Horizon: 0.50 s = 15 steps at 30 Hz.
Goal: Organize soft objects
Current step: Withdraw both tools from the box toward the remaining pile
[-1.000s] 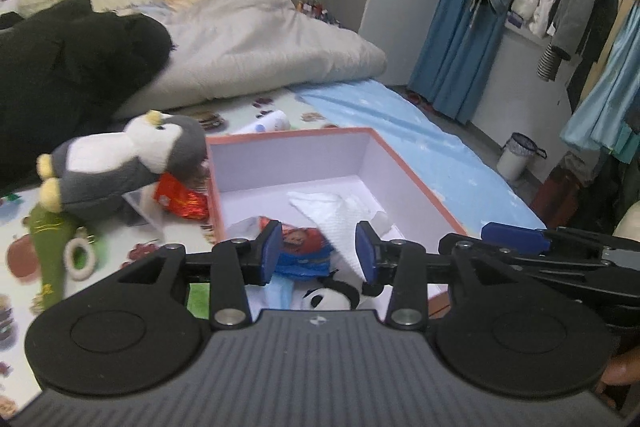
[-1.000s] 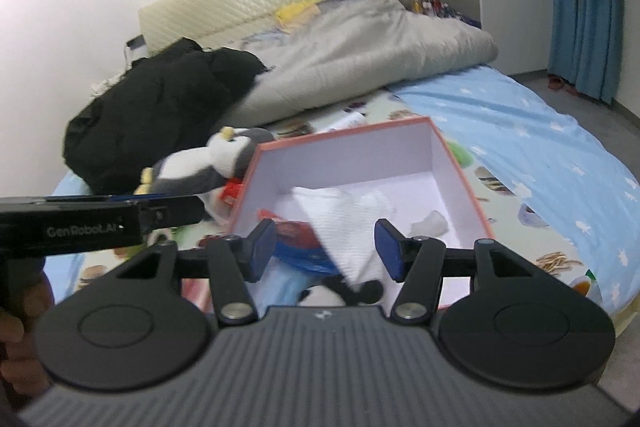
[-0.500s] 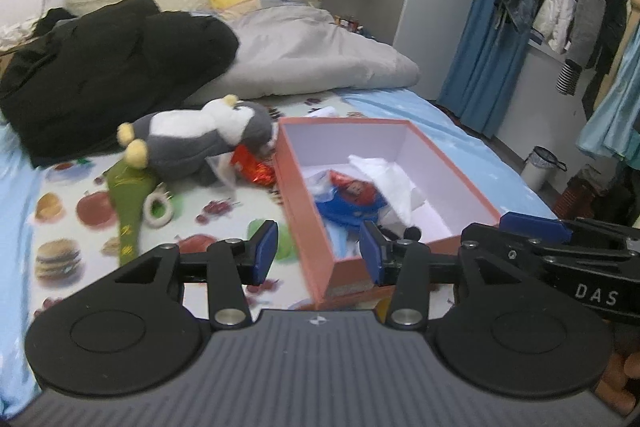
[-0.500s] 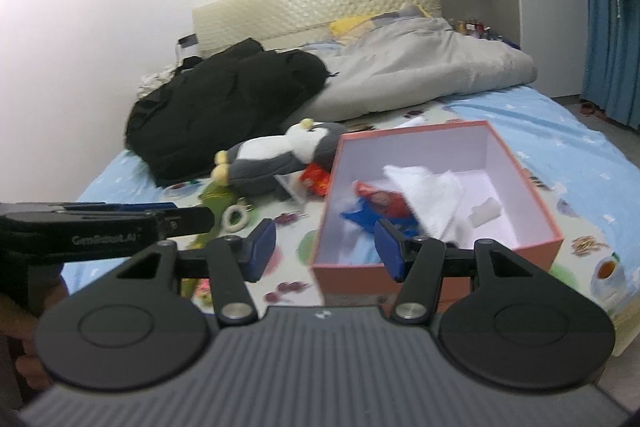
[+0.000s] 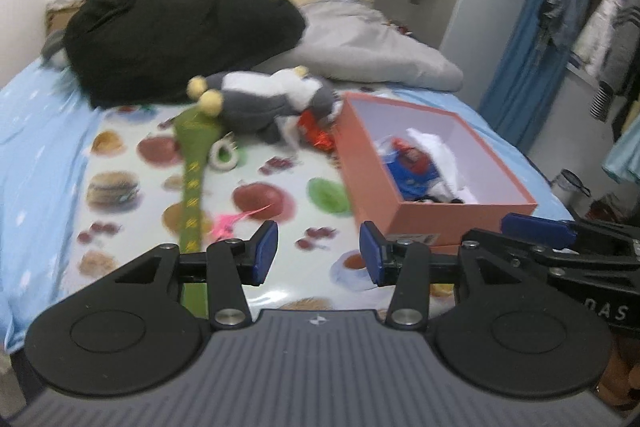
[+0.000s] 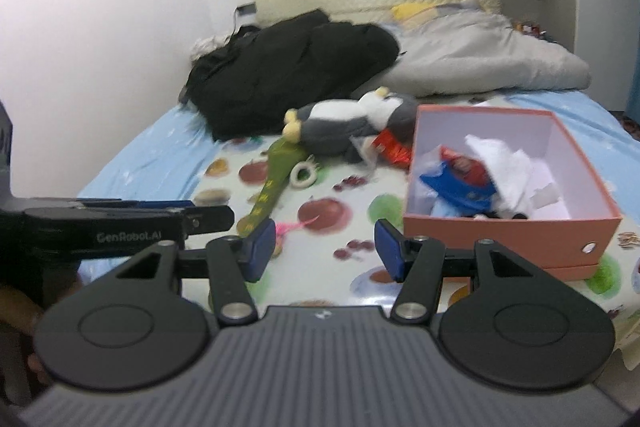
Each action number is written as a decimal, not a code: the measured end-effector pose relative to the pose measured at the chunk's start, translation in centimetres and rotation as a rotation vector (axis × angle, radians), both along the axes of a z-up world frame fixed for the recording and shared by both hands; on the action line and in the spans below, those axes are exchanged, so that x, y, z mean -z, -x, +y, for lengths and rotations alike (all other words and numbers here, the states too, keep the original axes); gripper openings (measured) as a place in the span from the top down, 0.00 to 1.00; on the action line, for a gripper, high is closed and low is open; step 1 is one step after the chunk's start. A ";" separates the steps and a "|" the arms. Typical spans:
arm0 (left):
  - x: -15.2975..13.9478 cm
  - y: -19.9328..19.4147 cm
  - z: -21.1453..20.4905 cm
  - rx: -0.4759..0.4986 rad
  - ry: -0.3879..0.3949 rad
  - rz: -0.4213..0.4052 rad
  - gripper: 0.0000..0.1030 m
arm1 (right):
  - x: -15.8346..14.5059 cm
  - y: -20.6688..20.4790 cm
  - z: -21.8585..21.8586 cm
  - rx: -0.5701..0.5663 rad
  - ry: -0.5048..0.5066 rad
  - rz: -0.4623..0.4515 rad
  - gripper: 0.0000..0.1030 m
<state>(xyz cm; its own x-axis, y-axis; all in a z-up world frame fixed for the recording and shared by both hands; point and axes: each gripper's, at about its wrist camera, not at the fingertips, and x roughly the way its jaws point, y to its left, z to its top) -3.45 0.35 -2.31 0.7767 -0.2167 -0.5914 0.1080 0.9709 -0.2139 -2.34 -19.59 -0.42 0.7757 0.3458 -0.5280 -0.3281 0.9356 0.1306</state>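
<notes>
Both grippers pulled back off the box, empty.

Left wrist view: motion-blurred. The left gripper (image 5: 318, 253) has its jaws apart, nothing between them, having just opened a little further. The orange box (image 5: 404, 209) sits right of centre with soft items piled inside, only partly readable: a blue-red toy (image 5: 412, 167) and white cloth (image 5: 440, 151). The penguin plush (image 5: 272, 103) lies on the fruit-print mat (image 5: 120, 187), touching a green plush (image 5: 192, 179). A second ago the jaws hung over the box interior.

Right wrist view: the right gripper (image 6: 325, 247) is spread and empty; the left gripper's side is cut off at the left edge. The box sits further off than earlier.
</notes>
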 end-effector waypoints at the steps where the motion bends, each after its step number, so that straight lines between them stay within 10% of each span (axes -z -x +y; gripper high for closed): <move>1: 0.4 0.0 0.6 -0.009 0.007 0.004 0.50 | 0.1 0.0 0.4 -0.006 0.002 0.003 0.44; 15: 4.8 -3.3 3.9 -0.054 0.033 0.065 0.50 | 2.7 -3.7 3.3 0.009 0.006 0.015 0.44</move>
